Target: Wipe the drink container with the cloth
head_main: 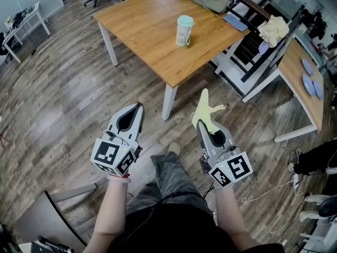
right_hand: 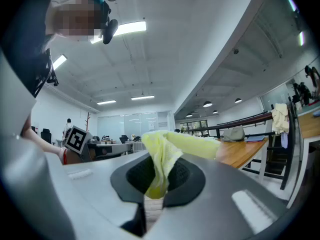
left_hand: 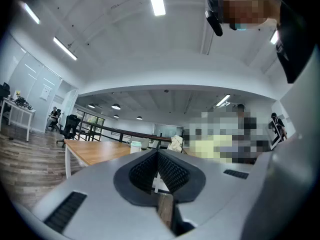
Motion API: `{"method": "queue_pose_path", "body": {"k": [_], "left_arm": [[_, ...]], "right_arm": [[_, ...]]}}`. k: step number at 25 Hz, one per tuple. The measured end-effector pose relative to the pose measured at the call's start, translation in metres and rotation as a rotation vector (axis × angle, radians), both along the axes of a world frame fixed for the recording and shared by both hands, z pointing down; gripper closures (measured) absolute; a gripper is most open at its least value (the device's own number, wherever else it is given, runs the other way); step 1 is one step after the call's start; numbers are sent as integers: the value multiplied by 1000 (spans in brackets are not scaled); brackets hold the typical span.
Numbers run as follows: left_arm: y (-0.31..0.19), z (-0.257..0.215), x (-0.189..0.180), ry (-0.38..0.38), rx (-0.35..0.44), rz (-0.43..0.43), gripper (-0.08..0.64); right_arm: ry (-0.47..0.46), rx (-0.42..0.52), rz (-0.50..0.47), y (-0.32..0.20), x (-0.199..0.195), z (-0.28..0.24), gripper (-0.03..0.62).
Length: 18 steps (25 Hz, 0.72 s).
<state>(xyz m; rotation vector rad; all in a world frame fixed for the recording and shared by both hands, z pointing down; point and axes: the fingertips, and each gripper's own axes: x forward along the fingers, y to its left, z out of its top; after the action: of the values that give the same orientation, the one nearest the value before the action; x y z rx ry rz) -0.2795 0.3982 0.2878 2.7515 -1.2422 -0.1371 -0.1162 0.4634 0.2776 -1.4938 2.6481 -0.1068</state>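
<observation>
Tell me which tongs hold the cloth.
The right tongs, shut on the yellow cloth that sticks out ahead of them; the left tongs are shut on nothing.

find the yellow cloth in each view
Head view: lower middle, the cloth sticks up from the right gripper.
Left gripper view: cannot tell; that side is blurred over.
Right gripper view: centre, pinched in the jaws, trailing right.
Shared landmark: the wooden table, top in the head view, mid-left in the left gripper view, mid-right in the right.
</observation>
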Motion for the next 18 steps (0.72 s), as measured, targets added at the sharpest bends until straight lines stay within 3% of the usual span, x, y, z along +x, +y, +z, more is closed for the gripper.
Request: {"method": "queue_pose_path", "body": {"k": [9, 18], "left_arm": [[-72, 9, 10, 14, -62, 8, 565], [-166, 24, 60, -13, -100, -11, 565]], "right_arm": [[2, -28, -7, -84, 2, -3, 571], [1, -81, -67, -178, 38, 11, 570]]}}
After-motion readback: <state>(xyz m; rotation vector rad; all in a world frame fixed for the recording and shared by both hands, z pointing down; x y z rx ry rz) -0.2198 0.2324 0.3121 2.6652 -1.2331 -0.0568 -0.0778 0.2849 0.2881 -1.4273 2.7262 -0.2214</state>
